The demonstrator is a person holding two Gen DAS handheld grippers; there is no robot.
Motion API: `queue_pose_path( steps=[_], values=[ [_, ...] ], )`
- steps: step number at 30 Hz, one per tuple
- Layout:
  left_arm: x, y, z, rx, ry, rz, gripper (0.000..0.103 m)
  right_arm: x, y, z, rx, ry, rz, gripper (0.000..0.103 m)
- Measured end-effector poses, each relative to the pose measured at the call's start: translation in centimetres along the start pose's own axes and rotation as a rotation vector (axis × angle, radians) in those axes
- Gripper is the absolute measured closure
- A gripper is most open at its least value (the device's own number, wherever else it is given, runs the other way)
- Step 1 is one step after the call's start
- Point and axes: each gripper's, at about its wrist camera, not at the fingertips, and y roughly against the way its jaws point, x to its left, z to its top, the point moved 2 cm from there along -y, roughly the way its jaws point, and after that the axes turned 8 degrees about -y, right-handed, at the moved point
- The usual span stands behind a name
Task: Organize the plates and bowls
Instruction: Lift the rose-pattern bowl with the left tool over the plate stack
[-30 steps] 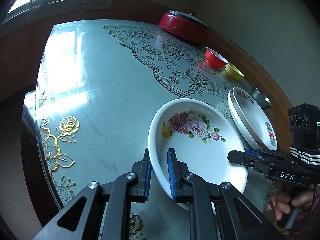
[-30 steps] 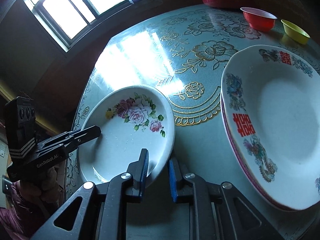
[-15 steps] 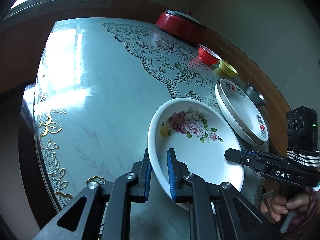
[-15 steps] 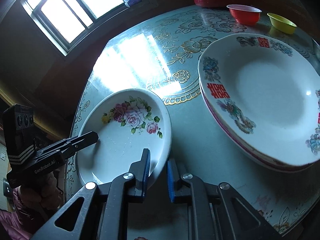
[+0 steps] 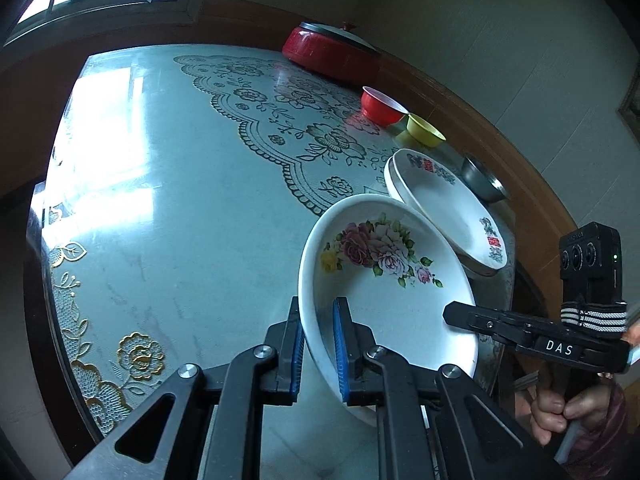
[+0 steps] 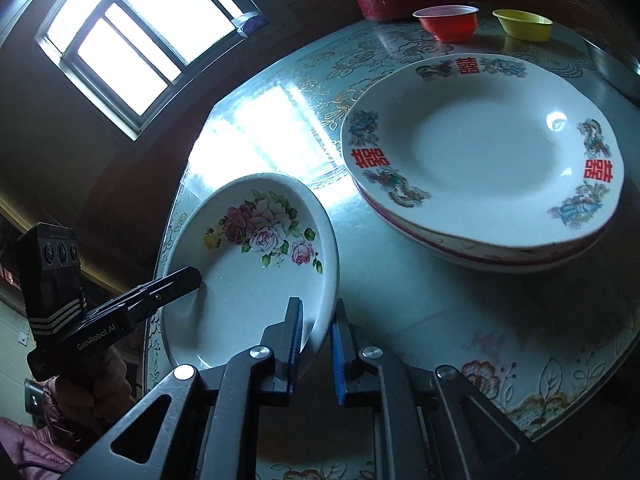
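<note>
**Rose plate gripped at both rims beside the stack**

Glass-topped and laid over a lace floral cloth, the round table (image 5: 168, 208) is being lit from a window (image 6: 132, 36) at about ten o'clock in the right wrist view. A white rose plate (image 5: 384, 280) is being held above the table edge by both tools. The left gripper (image 5: 318, 350) is being kept clamped on the plate's near rim, blue pads pressing either side of it. The right gripper (image 6: 316, 346) is being closed on the opposite rim, which is being pinched between its pads; in the left wrist view that tool is being seen at four o'clock, with a hand (image 5: 560, 408) wrapped around its handle.

A stack of plates (image 6: 480, 152) with red characters on the rim is being shown just beside the rose plate, at about two o'clock from it in both views. Whether the two rims are touching cannot be told. Farther off, at about one o'clock, a red bowl (image 6: 448, 22) and a yellow bowl (image 6: 524, 24) are being seen side by side, with a red lidded pot (image 5: 332, 52) behind them. A steel bowl (image 5: 482, 180) is being shown just beyond the stack.
</note>
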Motion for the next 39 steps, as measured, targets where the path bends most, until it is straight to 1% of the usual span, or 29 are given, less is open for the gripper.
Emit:
queue_pose_path(
  steps=[5,14,21,28,34,39],
  values=[
    [-1.6,0.6,1.1,-0.037,-0.036,-0.018,0.090,-0.1,1.9,-0.1,-0.039,0.005,0.000,0.091],
    [-4.3,0.2,3.2,-0.067,-0.085,-0.047,0.090,-1.5,5.0,0.4,-0.100,-0.009,-0.006,0.091],
    [-6.6,-0.9,5.3,-0.078,-0.118,-0.061,0.090,-3.0,7.1,2.1,-0.138,-0.014,-0.027,0.091],
    [-8.5,-3.6,8.0,-0.060,-0.113,-0.074,0.089,-5.0,8.2,5.0,-0.162,-0.023,-0.060,0.091],
    [-9.7,-6.3,10.0,-0.024,-0.106,-0.044,0.090,-7.5,7.4,7.9,-0.141,-0.051,-0.076,0.091],
    [-9.8,-8.1,11.0,0.013,-0.085,-0.042,0.090,-9.0,6.6,9.5,-0.127,-0.057,-0.085,0.091]
  ],
)
